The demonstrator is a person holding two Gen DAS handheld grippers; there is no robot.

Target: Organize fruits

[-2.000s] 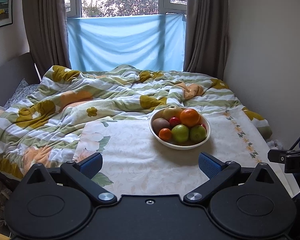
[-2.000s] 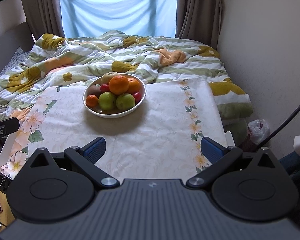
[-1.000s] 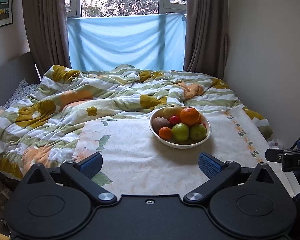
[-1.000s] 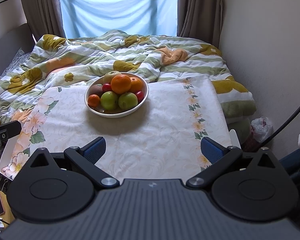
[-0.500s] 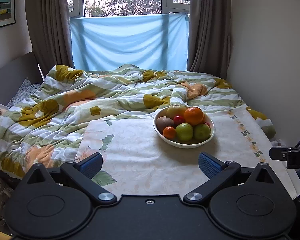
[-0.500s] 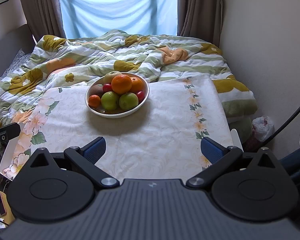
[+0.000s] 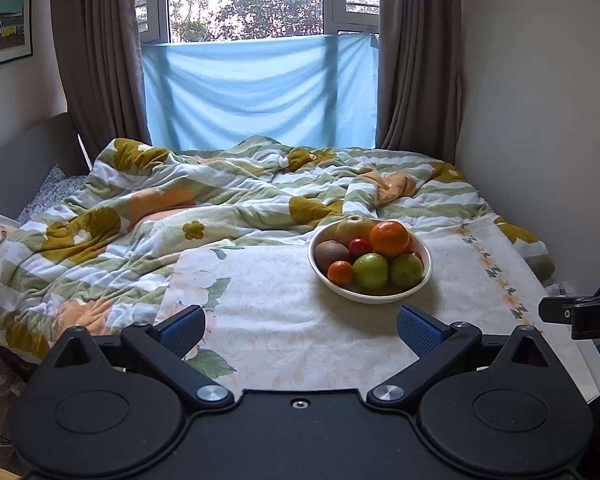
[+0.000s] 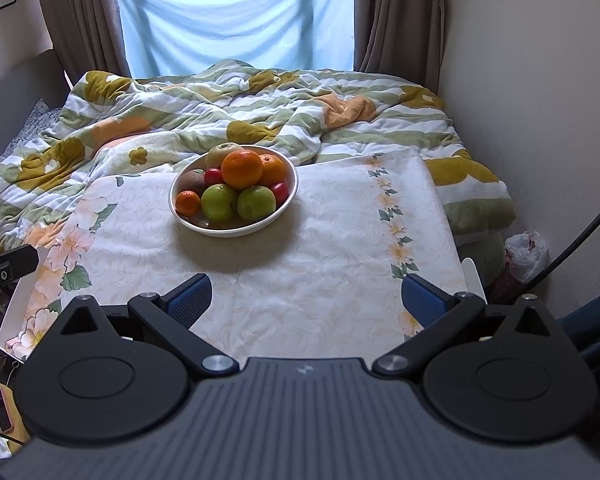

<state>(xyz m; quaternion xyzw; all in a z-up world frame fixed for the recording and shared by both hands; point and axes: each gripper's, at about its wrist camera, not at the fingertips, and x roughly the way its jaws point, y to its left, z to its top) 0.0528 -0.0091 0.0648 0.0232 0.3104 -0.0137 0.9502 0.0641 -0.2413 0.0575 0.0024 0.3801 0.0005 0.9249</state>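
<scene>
Left tool (image 7: 299, 328) and right tool (image 8: 307, 295) both hovering with jaws apart, gripping nothing. Bowl (image 8: 286, 206) sitting ahead on cloth-covered surface (image 8: 340, 280), piled with fruit. Top orange (image 8: 242, 169) likely firm, round, prone to rolling; grip across its middle.

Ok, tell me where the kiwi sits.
Right wrist view: the kiwi lies at the white bowl's left edge, behind the small mandarin, beside a red fruit.
</scene>
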